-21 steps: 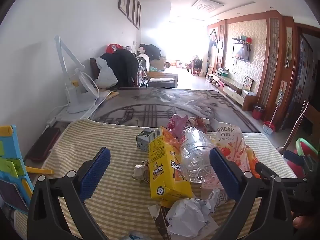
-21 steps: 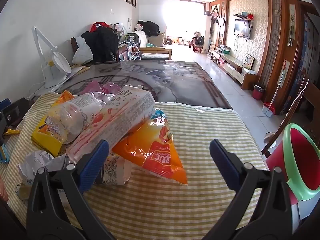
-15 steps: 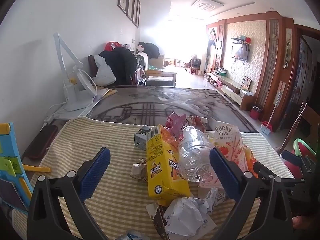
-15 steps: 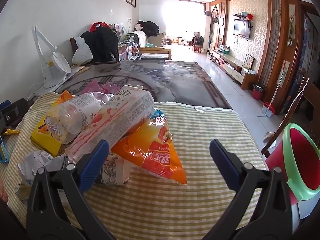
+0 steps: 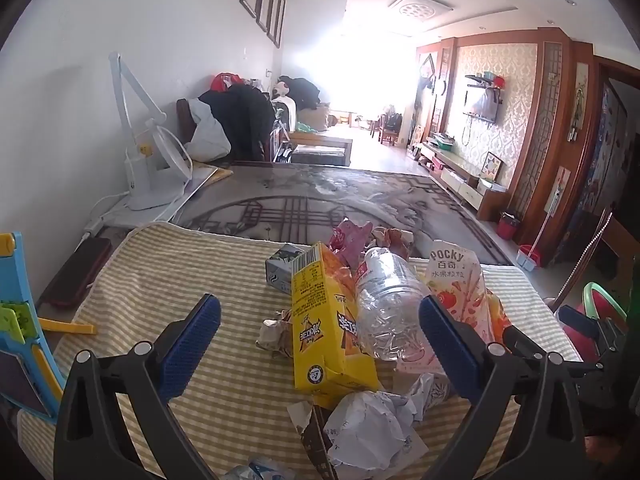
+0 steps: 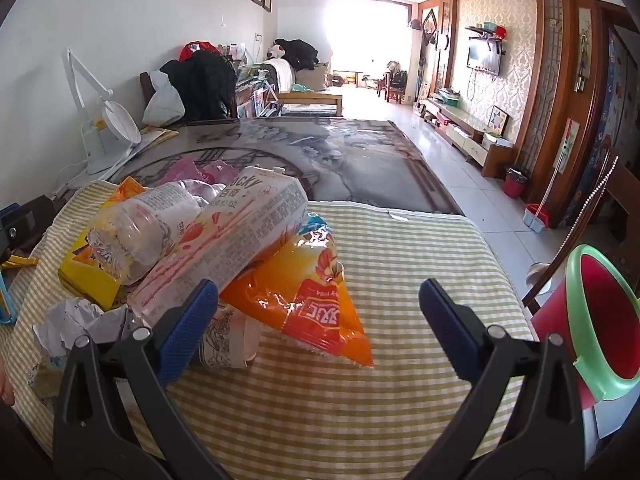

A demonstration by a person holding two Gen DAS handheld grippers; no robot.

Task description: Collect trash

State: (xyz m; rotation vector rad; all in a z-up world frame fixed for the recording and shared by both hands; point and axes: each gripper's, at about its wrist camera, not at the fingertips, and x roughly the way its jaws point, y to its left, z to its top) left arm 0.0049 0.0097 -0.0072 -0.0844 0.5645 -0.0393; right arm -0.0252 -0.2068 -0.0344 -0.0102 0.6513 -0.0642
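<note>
Trash is heaped on a green-and-cream checked cloth (image 5: 208,280) that covers the near end of a table. In the left wrist view the pile sits at centre and lower right of the frame: a yellow carton (image 5: 320,320) stands tilted at the middle, a crushed clear plastic bottle (image 5: 386,304) leans against its right side, and a pink Pocky box (image 5: 456,280) is propped just right of the bottle. A pink wrapper (image 5: 350,238) is seen behind the carton, a small grey carton (image 5: 282,266) lies at its upper left, and crumpled white paper (image 5: 372,428) fills the lower centre. The left gripper (image 5: 316,344) is held spread wide, its blue pads framing the carton and bottle without touching either.

In the right wrist view the same pile is found at the left and centre of the frame. The Pocky box (image 6: 232,240) is laid slantwise over an orange snack bag (image 6: 312,300), with the bottle (image 6: 140,232) touching its upper left side. The right gripper (image 6: 318,328) is likewise spread wide, nothing being pinched; its left pad is seen in front of the Pocky box's lower end, though contact cannot be told. A red bin with a green rim (image 6: 600,320) is shown at the right edge. A white desk lamp (image 6: 104,120) stands at the upper left.
</note>
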